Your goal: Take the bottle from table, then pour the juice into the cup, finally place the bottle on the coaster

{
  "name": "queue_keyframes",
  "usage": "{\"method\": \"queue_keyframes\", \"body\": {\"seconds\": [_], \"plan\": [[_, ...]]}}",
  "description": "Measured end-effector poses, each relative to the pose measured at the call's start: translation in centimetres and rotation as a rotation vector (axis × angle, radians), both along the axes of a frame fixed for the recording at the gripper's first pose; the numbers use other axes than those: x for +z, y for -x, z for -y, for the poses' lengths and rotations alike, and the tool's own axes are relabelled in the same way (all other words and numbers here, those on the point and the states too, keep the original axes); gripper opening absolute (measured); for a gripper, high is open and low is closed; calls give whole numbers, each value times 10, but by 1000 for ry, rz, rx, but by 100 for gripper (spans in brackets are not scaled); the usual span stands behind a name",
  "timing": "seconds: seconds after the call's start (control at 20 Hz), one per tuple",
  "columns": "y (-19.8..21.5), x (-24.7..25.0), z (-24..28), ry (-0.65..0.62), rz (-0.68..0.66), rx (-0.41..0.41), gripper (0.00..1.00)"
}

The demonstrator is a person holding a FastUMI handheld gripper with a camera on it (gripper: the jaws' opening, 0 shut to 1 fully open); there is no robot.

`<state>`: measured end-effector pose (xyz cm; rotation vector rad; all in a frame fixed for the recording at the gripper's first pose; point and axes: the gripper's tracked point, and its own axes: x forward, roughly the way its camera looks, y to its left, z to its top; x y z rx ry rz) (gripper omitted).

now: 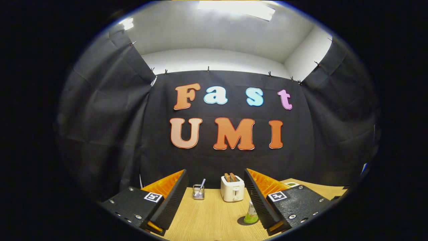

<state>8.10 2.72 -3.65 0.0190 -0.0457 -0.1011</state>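
In the gripper view, the gripper is held above a wooden table with its two fingers spread wide apart; nothing is gripped between them and neither finger touches any object. A square printed marker is carried on the top of each finger.

The bottle is seen standing upright on the table, low down and tight against the inner side of the right finger, by which part of it is hidden (whether the two actually touch cannot be told). A green lower part and a paler upper part can be made out, and a small shadow is cast on the wood on its left.

Beyond the fingers, near the far edge of the table, a white toaster is placed, with two slices of toast standing in its slots. To its left a small clear glass is set, and a thin utensil leans inside it. Past the right finger, a small pale object lies on the table; what it is cannot be told.
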Motion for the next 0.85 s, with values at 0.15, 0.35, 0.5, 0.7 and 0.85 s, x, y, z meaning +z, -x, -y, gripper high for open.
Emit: {"method": "queue_keyframes", "body": {"seconds": [0.15,0.35,0.5,0.7,0.85], "plan": [[-3,-1,2,22,-6,-4,99],[-4,-7,7,27,-26,-21,99],[-4,-10,10,17,-30,-24,99],[-3,-12,14,3,-30,-26,99],[-3,-12,14,10,-30,-26,99]]}}
